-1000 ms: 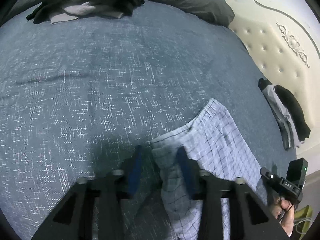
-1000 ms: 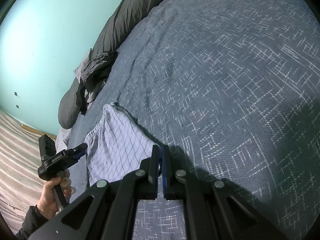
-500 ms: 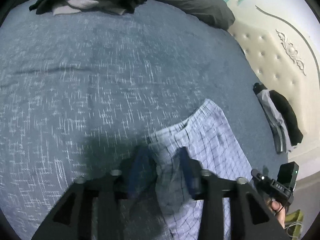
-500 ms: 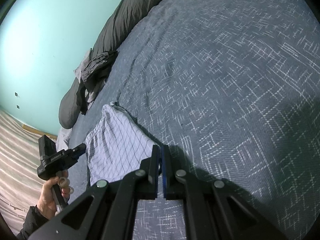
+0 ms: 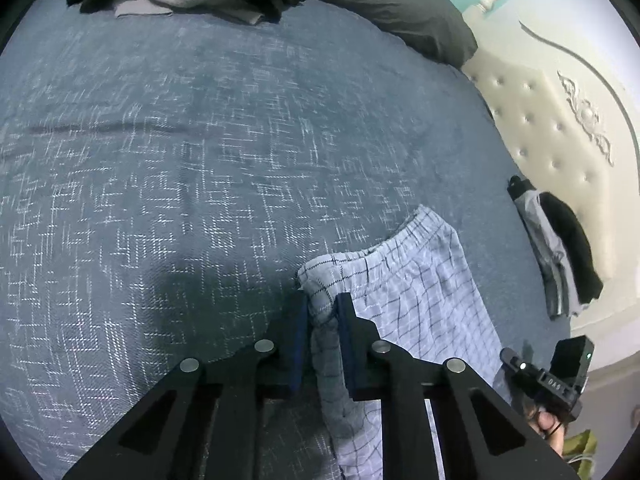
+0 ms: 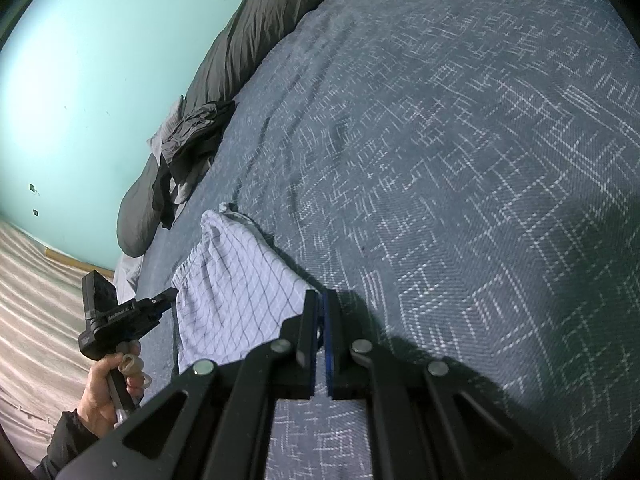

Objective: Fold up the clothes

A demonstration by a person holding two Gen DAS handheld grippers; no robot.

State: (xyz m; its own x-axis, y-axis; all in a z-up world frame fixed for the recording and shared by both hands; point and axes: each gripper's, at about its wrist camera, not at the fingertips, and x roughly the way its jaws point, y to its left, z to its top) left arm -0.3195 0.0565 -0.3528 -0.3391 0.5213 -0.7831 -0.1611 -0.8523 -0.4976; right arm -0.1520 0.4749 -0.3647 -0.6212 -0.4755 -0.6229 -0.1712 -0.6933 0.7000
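With the left gripper (image 5: 322, 312) jaws closing on only a thin bunch of the checked shorts (image 5: 416, 280) — and the right gripper (image 6: 320, 316) pinching their other corner — the fabric may slip free on lifting.

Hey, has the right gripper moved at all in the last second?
No. In the right wrist view the right gripper sits at the same spot against the bedspread pattern and the dark pillow, jaws shut on the checked shorts.

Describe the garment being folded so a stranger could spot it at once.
Start at the blue bedspread and go to its near edge, short of the cream headboard. There lie the checked shorts. They alone are pale with dark grid lines; the other clothes piles are black and grey.
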